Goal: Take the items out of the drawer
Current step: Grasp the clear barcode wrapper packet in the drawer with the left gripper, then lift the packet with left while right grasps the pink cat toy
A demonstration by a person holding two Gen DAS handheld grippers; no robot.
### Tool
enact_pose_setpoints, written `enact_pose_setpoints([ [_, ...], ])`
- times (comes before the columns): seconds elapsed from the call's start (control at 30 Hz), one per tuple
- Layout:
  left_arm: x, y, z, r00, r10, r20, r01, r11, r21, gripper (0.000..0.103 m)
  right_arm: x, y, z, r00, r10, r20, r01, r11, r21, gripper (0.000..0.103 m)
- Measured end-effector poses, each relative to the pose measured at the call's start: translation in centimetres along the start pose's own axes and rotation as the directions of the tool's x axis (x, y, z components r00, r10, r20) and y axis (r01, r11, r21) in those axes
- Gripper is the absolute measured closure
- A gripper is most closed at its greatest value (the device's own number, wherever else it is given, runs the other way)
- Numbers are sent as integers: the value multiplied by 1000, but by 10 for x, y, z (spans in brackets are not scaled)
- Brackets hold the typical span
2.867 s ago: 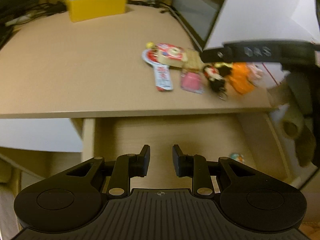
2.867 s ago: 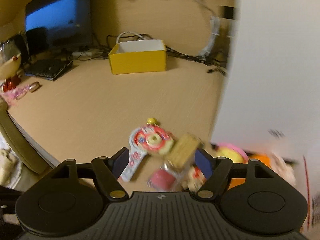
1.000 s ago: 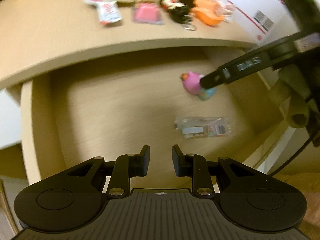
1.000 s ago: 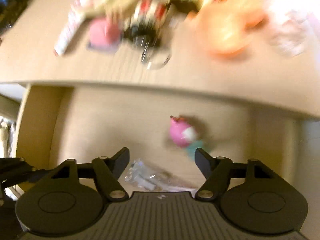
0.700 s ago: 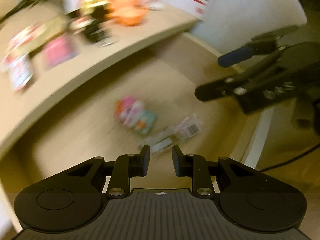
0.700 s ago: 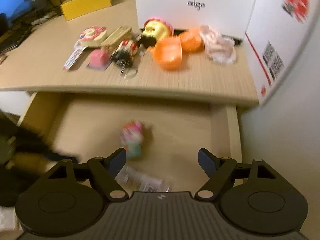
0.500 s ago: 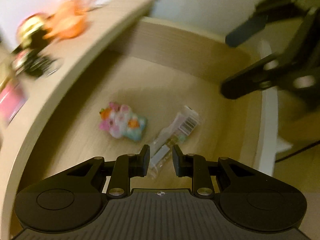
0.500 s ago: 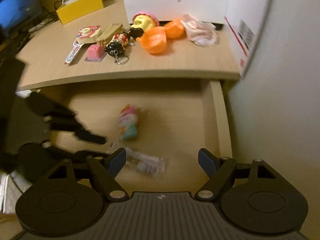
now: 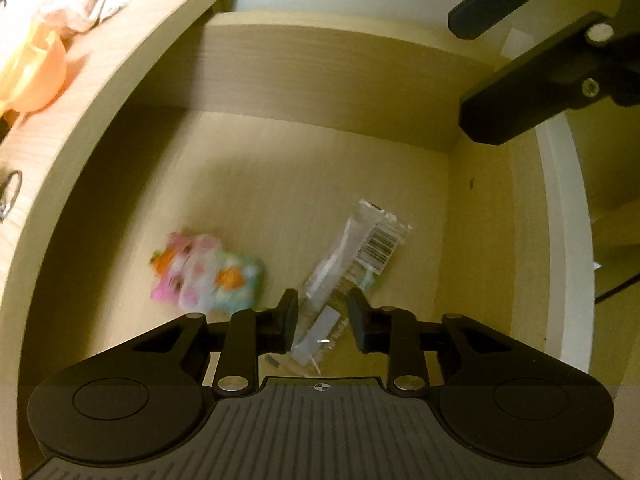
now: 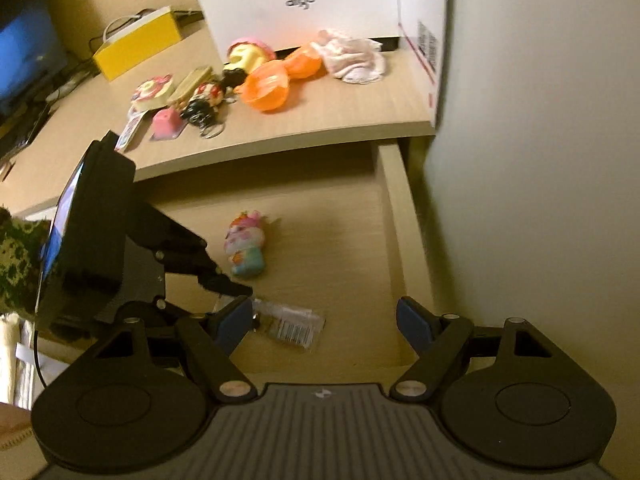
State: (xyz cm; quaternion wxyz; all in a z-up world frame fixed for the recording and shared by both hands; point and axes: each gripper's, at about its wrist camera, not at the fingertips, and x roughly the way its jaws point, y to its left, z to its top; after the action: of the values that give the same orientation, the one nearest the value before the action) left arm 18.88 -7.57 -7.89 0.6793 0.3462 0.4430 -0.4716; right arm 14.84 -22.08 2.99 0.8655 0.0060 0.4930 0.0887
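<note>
The wooden drawer (image 9: pixel 560 240) stands open below the desk top. On its floor lie a pink-and-teal toy (image 9: pixel 206 276) and a clear plastic packet (image 9: pixel 352 264) with a barcode. My left gripper (image 9: pixel 323 322) hovers low over the packet's near end, its narrow gap framing the packet, nothing pinched. In the right wrist view the left gripper (image 10: pixel 228 268) reaches in from the left, beside the toy (image 10: pixel 246 248) and above the packet (image 10: pixel 280 320). My right gripper (image 10: pixel 324 320) is held wide open over the drawer's front edge and shows at the upper right (image 9: pixel 462 76) in the left wrist view.
On the desk top (image 10: pixel 340 120) sit orange capsule halves (image 10: pixel 268 88), a pink cloth (image 10: pixel 352 60), a keychain figure (image 10: pixel 204 108), a pink block (image 10: pixel 166 122) and a white box (image 10: pixel 304 0). A yellow box (image 10: pixel 136 46) stands further back. A wall (image 10: pixel 540 160) bounds the right.
My left gripper swung right and dropped into the drawer until the packet sits under its tips. My right gripper drew back from the toy toward the drawer's front, still wide open.
</note>
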Motion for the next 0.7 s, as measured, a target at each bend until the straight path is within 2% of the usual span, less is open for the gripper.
enact_pose_setpoints([
  [0.1, 1, -2, 2, 1000, -3, 12, 2, 999, 41, 71, 2, 0, 0, 1000, 3, -7, -3, 1000, 1, 23],
  [0.2, 3, 0, 7, 999, -50, 2, 50, 997, 61, 73, 4, 0, 0, 1000, 11, -15, -11, 1000, -3, 23],
  [0.3, 5, 5, 13, 994, -107, -24, 109, 991, 76, 66, 4, 0, 1, 1000, 16, -15, -16, 1000, -3, 23],
  [0.37, 5, 8, 14, 991, -130, -39, 133, 986, 104, 65, 3, -1, 2, 1000, 18, -11, -18, 1000, -1, 23],
  [0.43, 7, 11, 13, 991, -113, -66, 120, 987, 111, 56, 2, -1, 3, 1000, 17, -7, -17, 1000, 1, 23],
  [0.53, 12, 14, 5, 995, -30, -92, 41, 992, 116, 53, 2, 0, 4, 1000, 17, -5, -17, 1000, -4, 23],
  [0.7, 9, 25, -4, 996, -57, -73, 57, 998, 3, 56, 4, 1, 5, 1000, 19, -4, -19, 1000, -8, 23],
])
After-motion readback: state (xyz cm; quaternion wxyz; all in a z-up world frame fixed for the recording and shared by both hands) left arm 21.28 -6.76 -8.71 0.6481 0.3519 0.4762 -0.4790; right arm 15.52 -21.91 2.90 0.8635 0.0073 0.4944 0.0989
